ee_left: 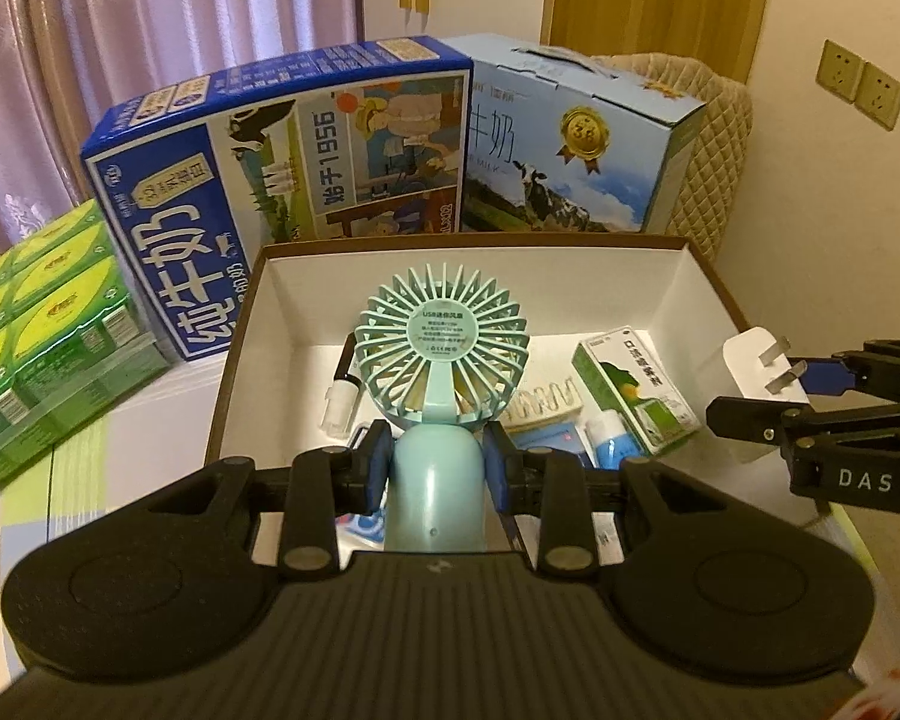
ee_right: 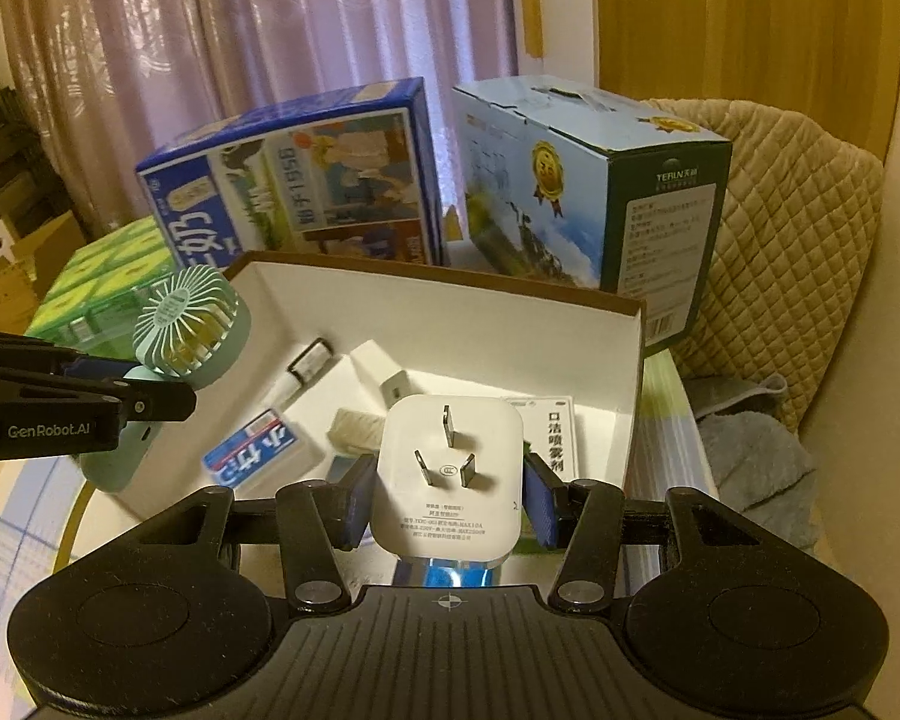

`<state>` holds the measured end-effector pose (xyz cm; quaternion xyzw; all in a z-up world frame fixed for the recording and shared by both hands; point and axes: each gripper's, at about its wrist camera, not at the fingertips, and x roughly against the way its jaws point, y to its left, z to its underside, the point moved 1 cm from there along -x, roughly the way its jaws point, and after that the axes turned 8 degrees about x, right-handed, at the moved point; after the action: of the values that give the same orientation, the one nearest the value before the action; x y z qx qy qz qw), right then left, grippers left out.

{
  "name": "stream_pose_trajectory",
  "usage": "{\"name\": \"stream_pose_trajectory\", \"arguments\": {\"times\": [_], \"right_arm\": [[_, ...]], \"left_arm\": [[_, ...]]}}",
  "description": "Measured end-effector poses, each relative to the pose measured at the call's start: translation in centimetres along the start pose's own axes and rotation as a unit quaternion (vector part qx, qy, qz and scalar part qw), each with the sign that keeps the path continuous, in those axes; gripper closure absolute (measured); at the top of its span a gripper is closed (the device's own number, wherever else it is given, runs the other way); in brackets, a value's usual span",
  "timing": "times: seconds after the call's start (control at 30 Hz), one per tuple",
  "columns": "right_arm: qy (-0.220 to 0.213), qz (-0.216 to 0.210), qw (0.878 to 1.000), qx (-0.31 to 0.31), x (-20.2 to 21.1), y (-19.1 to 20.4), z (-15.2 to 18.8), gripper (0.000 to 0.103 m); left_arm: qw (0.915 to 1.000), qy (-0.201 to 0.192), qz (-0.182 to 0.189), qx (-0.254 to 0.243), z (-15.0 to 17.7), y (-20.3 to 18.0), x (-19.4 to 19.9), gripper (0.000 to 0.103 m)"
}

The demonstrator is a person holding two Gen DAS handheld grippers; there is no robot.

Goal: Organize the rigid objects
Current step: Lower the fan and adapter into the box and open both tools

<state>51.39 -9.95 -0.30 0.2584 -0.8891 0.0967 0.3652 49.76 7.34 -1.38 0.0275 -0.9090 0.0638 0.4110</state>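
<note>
Over the open box [ee_left: 714,288] (milk cartons behind), left gripper [ee_left: 435,468] clamps the fan [ee_left: 438,354] handle; right gripper [ee_right: 447,498] pinches the white plug [ee_right: 450,474].

The left gripper [ee_left: 437,468] is clamped on the handle of the mint fan [ee_left: 441,354], held above the near edge of the open white box [ee_left: 660,276]. The right gripper [ee_right: 447,495] — over the box's right side — pinches the white plug adapter [ee_right: 450,480], prongs facing forward.

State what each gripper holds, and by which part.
Left gripper grips the mint fan by its handle; right gripper grips the white plug by its sides.
</note>
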Motion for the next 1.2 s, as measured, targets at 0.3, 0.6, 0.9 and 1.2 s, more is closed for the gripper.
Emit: {"name": "stream_pose_trajectory", "arguments": {"times": [0.3,0.6,0.9,1.2], "right_arm": [[0.018,0.007,1.000,-0.003,-4.5,-1.5,-1.9,0.056],[0.045,0.010,0.999,-0.009,-8.7,-2.4,-2.4,0.056],[0.059,0.009,0.998,-0.020,-11.2,-3.3,-3.0,0.055],[0.062,0.014,0.998,-0.022,-13.3,-2.8,-3.7,0.055]], "left_arm": [[0.9992,0.035,-0.019,-0.008,-2.2,0.5,-5.6,0.075],[0.9970,0.071,-0.030,-0.013,-2.8,1.0,-10.7,0.075],[0.9957,0.086,-0.028,-0.019,-3.0,1.3,-13.4,0.075],[0.9968,0.075,-0.022,-0.017,-3.5,1.8,-13.0,0.061]]}}
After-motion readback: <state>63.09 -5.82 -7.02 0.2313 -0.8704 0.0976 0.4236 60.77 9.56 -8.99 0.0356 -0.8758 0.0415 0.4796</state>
